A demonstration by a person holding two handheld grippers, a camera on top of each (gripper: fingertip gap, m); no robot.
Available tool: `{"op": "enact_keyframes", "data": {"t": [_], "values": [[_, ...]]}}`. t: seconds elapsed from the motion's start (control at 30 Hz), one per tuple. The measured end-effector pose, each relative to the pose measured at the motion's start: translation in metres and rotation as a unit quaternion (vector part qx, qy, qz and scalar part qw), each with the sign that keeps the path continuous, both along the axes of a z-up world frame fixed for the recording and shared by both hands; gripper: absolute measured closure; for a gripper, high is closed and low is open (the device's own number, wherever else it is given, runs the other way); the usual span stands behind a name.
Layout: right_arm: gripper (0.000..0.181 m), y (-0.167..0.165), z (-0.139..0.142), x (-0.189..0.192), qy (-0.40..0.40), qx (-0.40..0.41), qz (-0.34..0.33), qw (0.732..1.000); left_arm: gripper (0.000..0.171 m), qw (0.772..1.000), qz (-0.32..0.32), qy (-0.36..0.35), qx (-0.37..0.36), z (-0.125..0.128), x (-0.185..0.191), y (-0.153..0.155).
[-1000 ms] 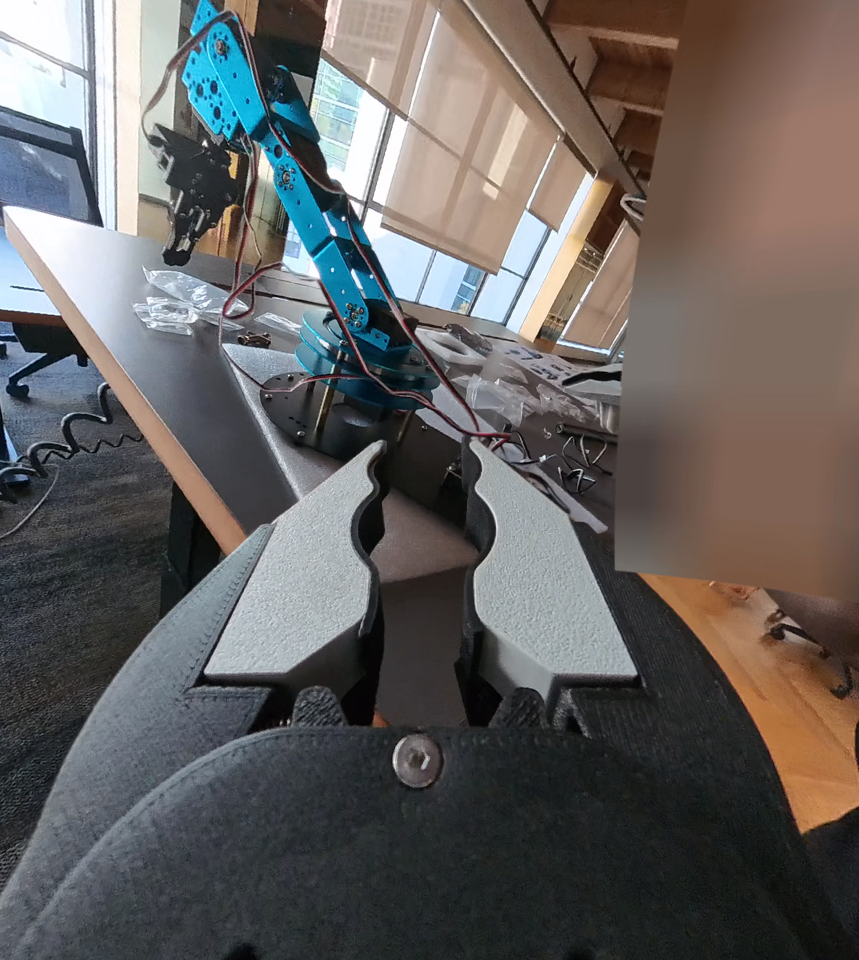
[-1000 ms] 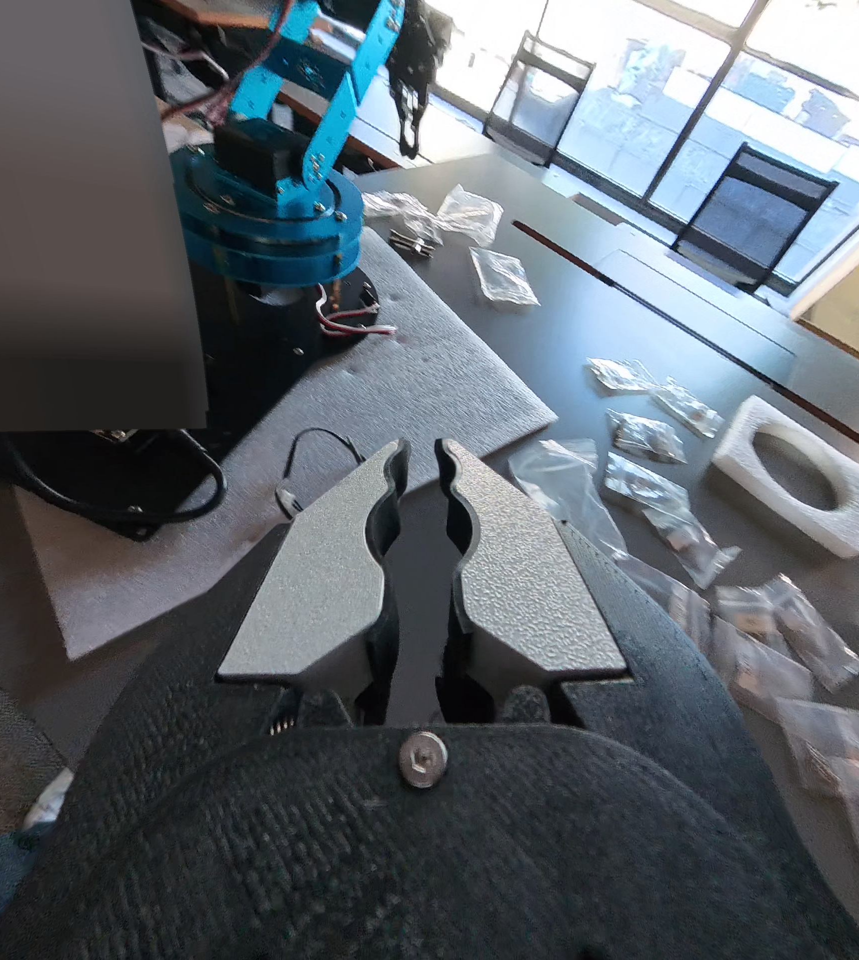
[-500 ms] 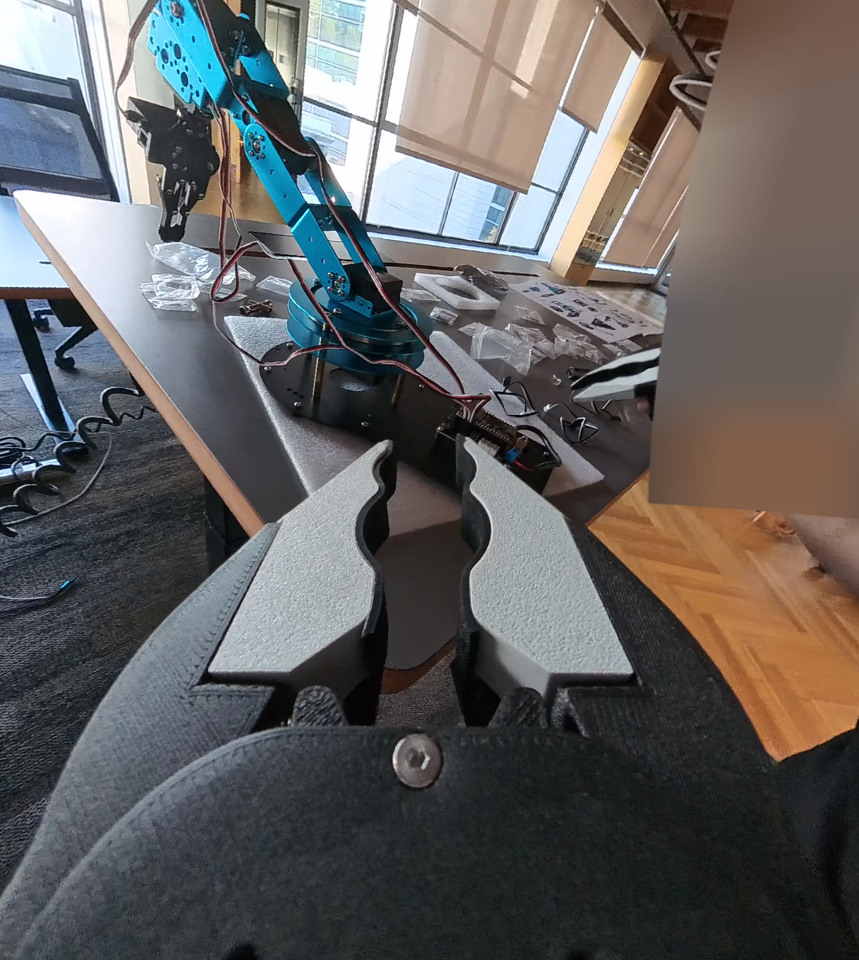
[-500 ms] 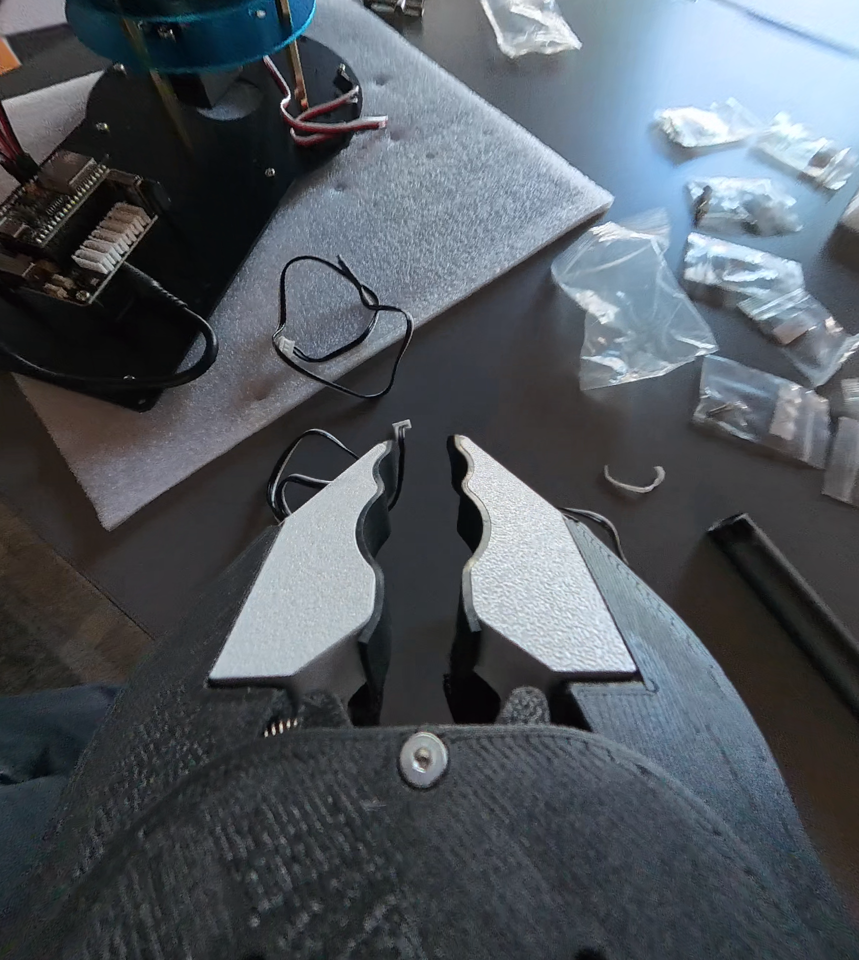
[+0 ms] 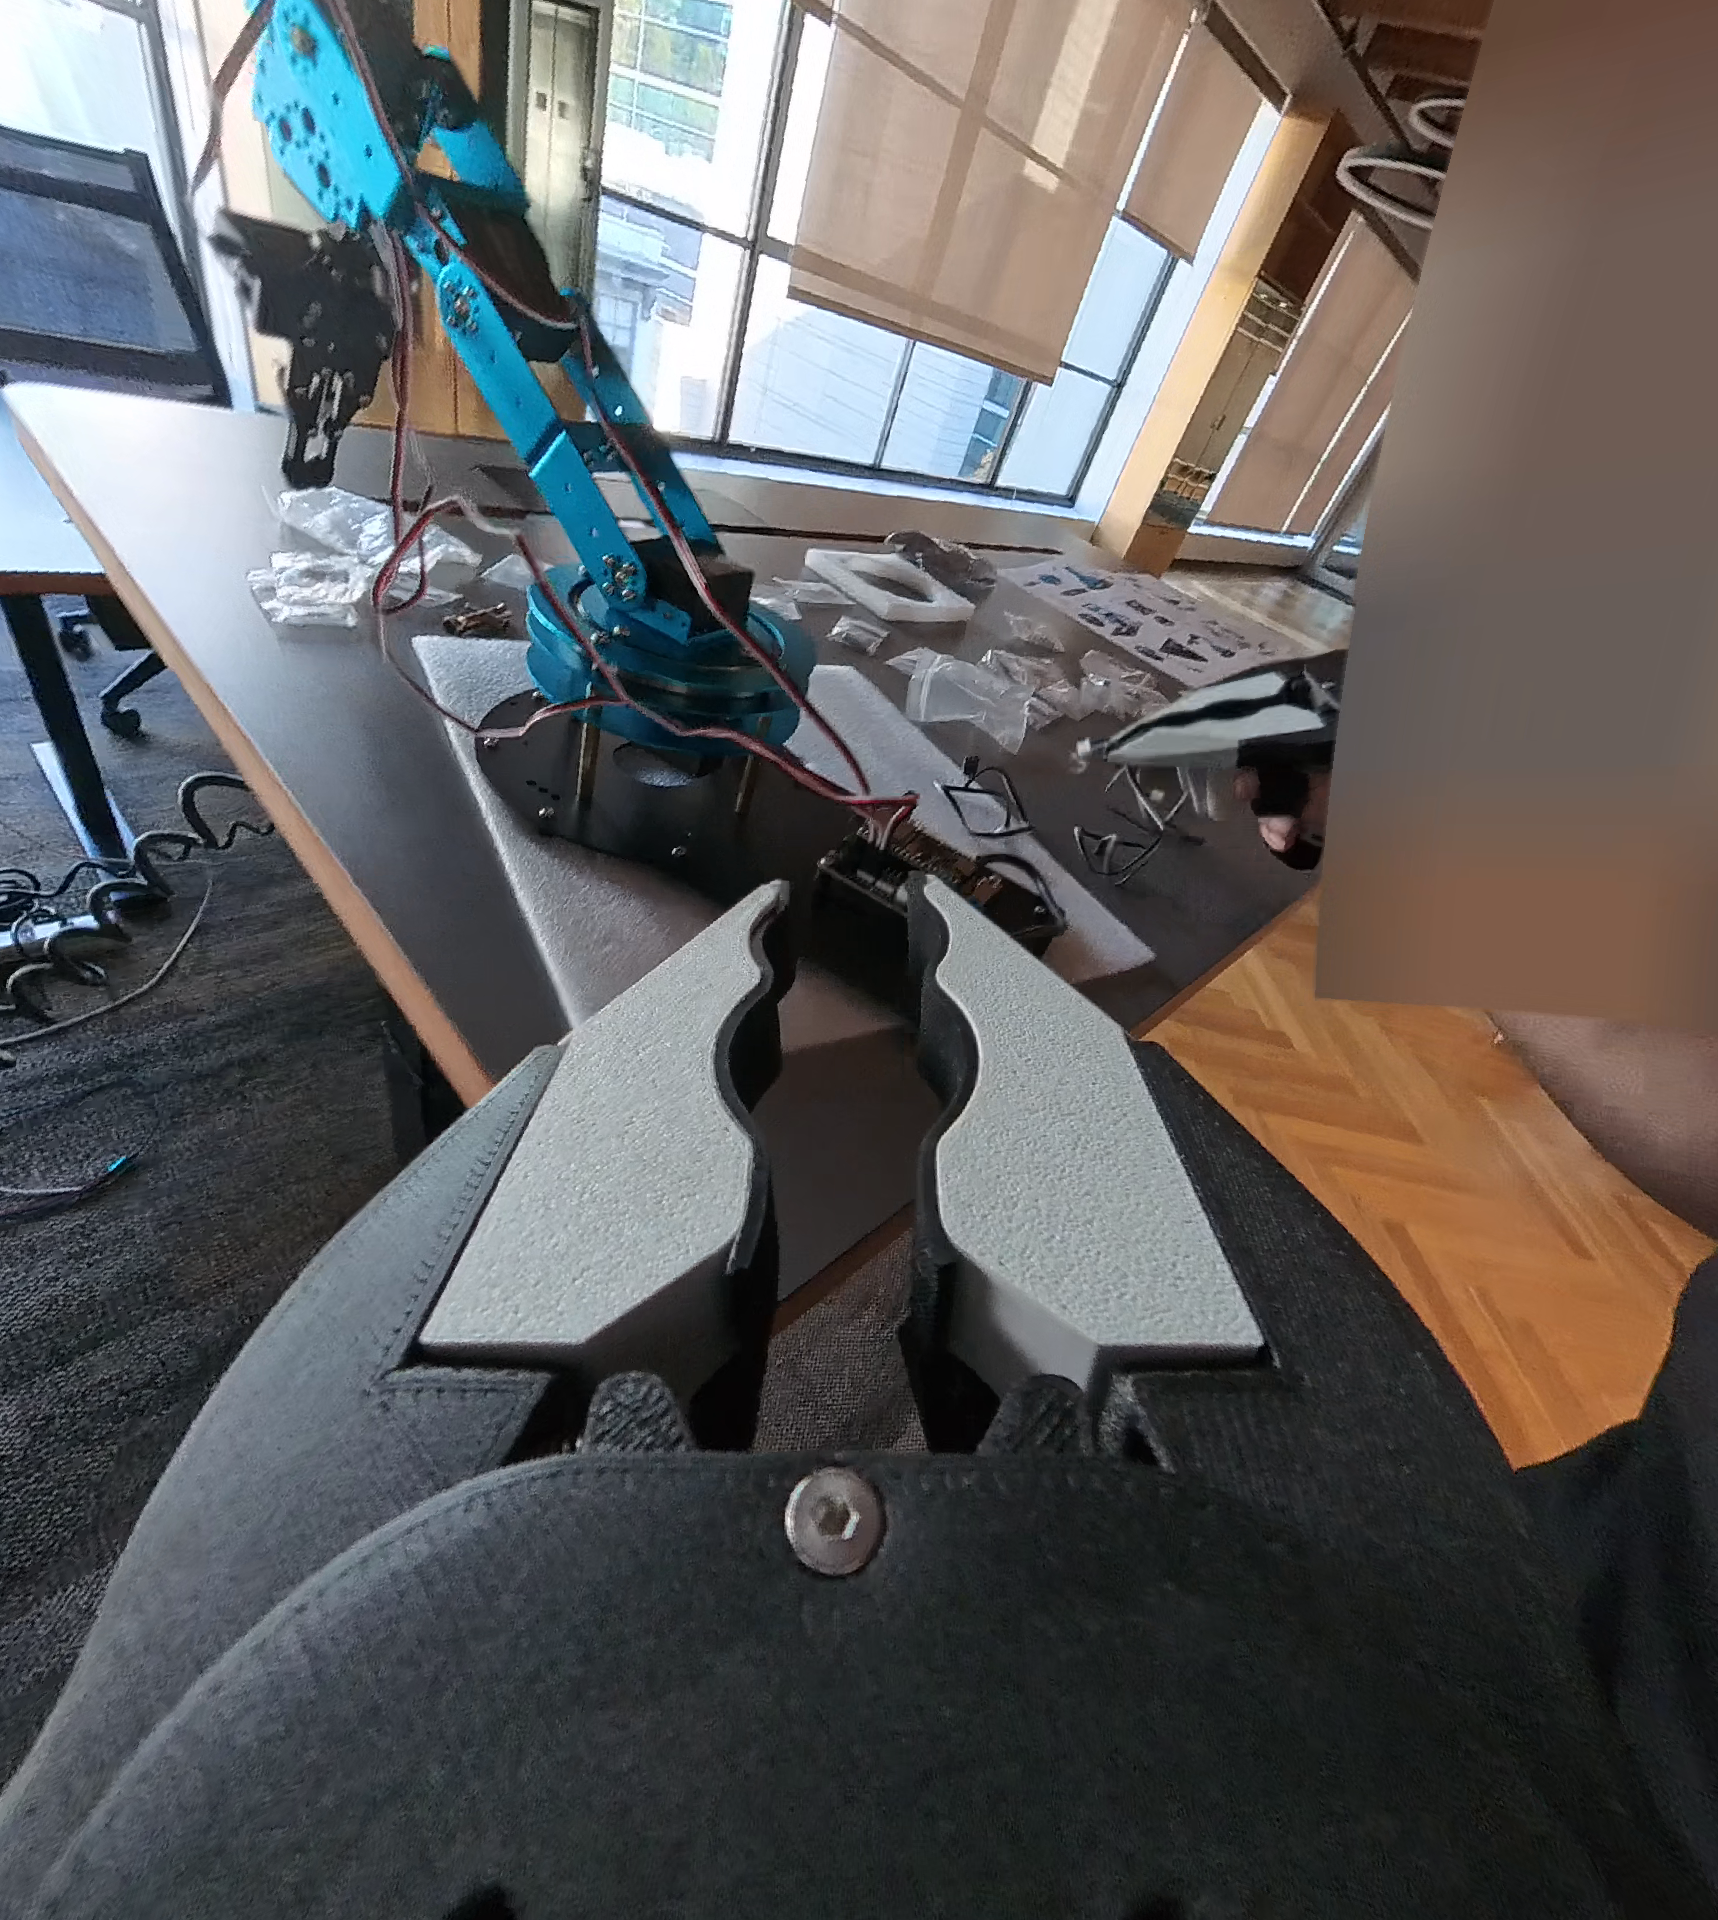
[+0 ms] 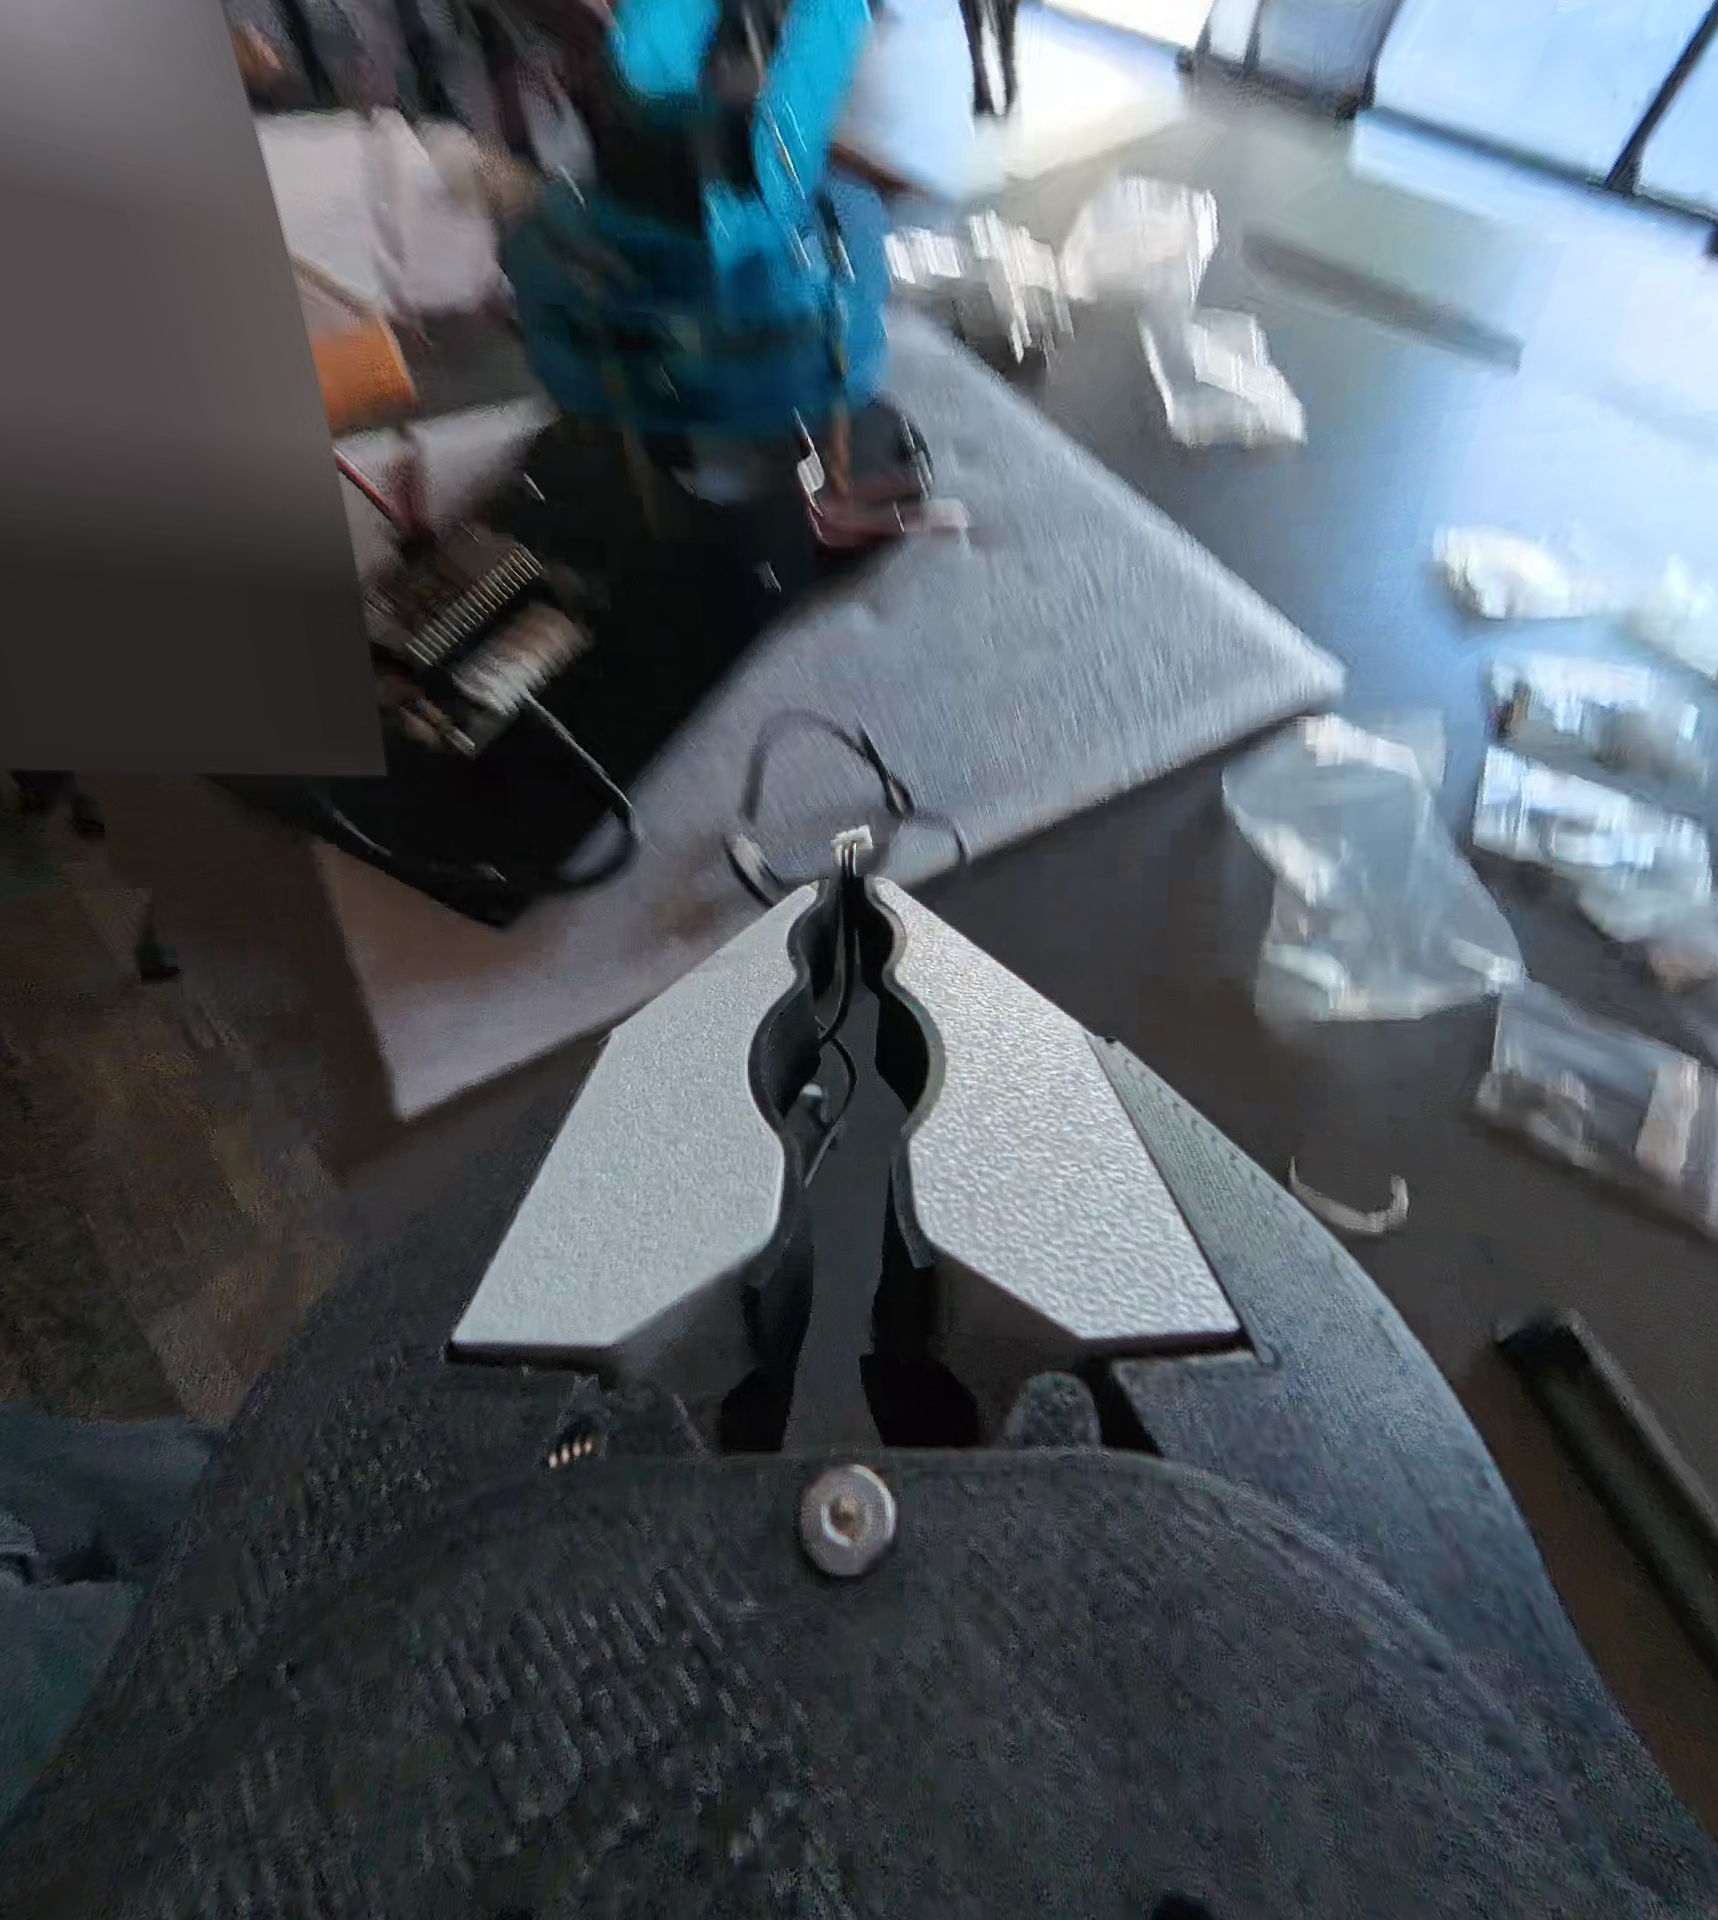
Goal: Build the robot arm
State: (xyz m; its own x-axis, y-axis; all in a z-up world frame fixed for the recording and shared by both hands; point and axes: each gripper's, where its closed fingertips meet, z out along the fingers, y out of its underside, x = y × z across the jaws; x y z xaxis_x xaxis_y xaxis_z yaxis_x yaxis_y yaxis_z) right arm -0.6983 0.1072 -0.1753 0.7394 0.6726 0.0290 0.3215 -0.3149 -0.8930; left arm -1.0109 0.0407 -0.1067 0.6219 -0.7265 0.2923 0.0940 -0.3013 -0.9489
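My right gripper [image 6: 847, 891] is shut on a thin black wire with a small white connector [image 6: 849, 850] at its tip, held above the dark table [image 6: 1198, 1039]. It also shows in the left wrist view [image 5: 1094, 750], over loose black wires [image 5: 1115, 852]. A blue robot arm kit [image 5: 564, 457] stands on a black base [image 5: 616, 800] on a grey foam sheet [image 5: 585, 904]. A circuit board [image 5: 917, 862] sits at the base's near end. My left gripper [image 5: 847, 899] is open and empty, off the table's near corner, its tips pointing at the circuit board.
Several small clear plastic bags of parts [image 6: 1603, 831] lie to the right of the foam sheet [image 6: 990, 665]. Another black wire loop [image 6: 813, 769] lies on the foam edge. A white foam block [image 5: 886, 582] and a printed sheet [image 5: 1135, 613] lie further back. Cables [image 5: 24, 935] lie on the carpet. One gripper's finger ends stand about 35 cm off the other's.
My right gripper has closed on the black wire with the white connector and lifted it off the table. My left gripper has stayed open and shifted slightly.
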Motion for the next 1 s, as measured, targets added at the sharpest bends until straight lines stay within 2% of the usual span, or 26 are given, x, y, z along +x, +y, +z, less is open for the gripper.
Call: {"op": "enact_keyframes", "data": {"t": [0.07,0.17,0.27,0.37,0.5,0.57,0.63,0.7,0.8,0.9,1.0], "values": [[0.179,-0.012,0.035,-0.015,0.035,0.065,0.048,0.996,0.154,1.000,-0.013,0.001,0.006,0.008,0.007,-0.005],[0.180,-0.017,0.069,-0.013,0.060,0.119,0.049,0.990,0.154,0.999,-0.032,0.003,0.016,0.018,0.019,-0.011],[0.181,-0.024,0.100,-0.012,0.141,0.117,0.061,0.981,0.153,0.998,-0.067,-0.011,0.012,0.024,0.037,-0.017],[0.181,-0.037,0.134,-0.014,0.233,0.124,0.091,0.960,0.151,0.991,-0.127,-0.038,-0.012,0.023,0.069,-0.025],[0.181,-0.048,0.167,-0.018,0.303,0.126,0.113,0.938,0.146,0.966,-0.228,-0.100,-0.072,0.018,0.126,-0.041],[0.181,-0.047,0.183,-0.021,0.338,0.113,0.110,0.928,0.143,0.962,-0.246,-0.071,-0.100,0.000,0.153,-0.042],[0.180,-0.045,0.200,-0.024,0.372,0.096,0.114,0.916,0.143,0.959,-0.263,-0.056,-0.089,-0.004,0.175,-0.044],[0.181,-0.047,0.218,-0.030,0.403,0.081,0.132,0.902,0.140,0.956,-0.276,-0.073,-0.069,0.008,0.191,-0.042],[0.180,-0.051,0.240,-0.037,0.435,0.075,0.146,0.885,0.139,0.945,-0.303,-0.114,-0.043,0.040,0.206,-0.041],[0.180,-0.056,0.252,-0.049,0.443,0.075,0.159,0.879,0.136,0.922,-0.341,-0.173,-0.053,0.071,0.215,-0.045],[0.181,-0.062,0.256,-0.061,0.454,0.061,0.179,0.871,0.133,0.905,-0.363,-0.214,-0.056,0.089,0.220,-0.047]]}}
